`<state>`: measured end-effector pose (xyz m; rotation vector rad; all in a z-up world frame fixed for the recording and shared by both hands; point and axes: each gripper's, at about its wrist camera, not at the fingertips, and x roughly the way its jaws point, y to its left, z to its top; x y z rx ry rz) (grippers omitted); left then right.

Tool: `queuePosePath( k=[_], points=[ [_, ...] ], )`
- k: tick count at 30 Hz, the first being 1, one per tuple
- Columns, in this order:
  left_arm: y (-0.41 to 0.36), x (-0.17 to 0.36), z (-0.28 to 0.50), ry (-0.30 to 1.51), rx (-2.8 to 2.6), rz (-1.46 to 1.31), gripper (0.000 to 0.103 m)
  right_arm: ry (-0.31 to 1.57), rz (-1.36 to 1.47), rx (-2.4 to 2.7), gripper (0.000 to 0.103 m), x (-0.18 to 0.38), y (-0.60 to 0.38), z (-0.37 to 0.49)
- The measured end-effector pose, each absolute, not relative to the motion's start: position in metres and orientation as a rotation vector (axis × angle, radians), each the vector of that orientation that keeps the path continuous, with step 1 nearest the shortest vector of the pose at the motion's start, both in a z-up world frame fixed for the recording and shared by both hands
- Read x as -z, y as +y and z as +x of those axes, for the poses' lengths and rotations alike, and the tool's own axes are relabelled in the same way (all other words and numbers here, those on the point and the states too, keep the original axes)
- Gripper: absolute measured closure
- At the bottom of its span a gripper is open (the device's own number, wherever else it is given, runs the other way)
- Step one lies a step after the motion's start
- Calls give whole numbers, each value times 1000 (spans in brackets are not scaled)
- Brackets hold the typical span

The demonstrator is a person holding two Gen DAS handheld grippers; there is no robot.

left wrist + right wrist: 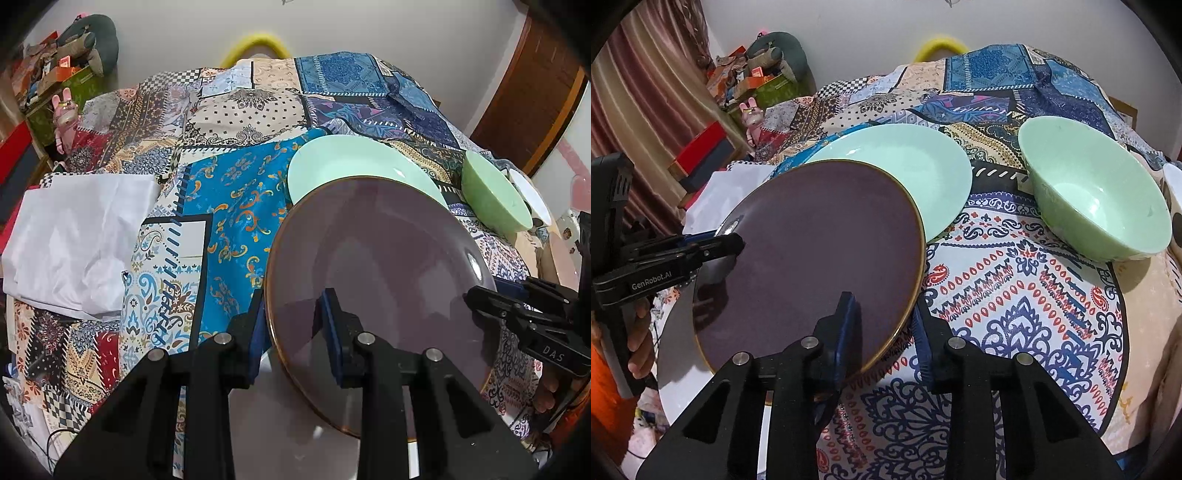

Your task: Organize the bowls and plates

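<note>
Both grippers clamped on the rim of the purple plate [812,251]: left gripper [295,332] pinching its left edge, right gripper [886,332] its right edge, jaws nearly closed. Plate tilted, raised off the patterned cloth [1015,295], partly overlapping the mint plate [905,170] behind. Green bowl [1097,199] sitting upright to the right, apart from both plates.
</note>
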<state>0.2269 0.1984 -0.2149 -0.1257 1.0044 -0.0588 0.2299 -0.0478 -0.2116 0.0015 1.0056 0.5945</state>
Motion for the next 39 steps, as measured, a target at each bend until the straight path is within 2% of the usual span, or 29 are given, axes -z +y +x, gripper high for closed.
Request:
queuePosePath(
  k=[18,39],
  points=[
    [182,211,212,1014,44,-162,74,986,17,-603,77,206,-63,222],
    [130,179,183,976,71,-149,74,936,46,-584,78,187,-111,194]
  ],
)
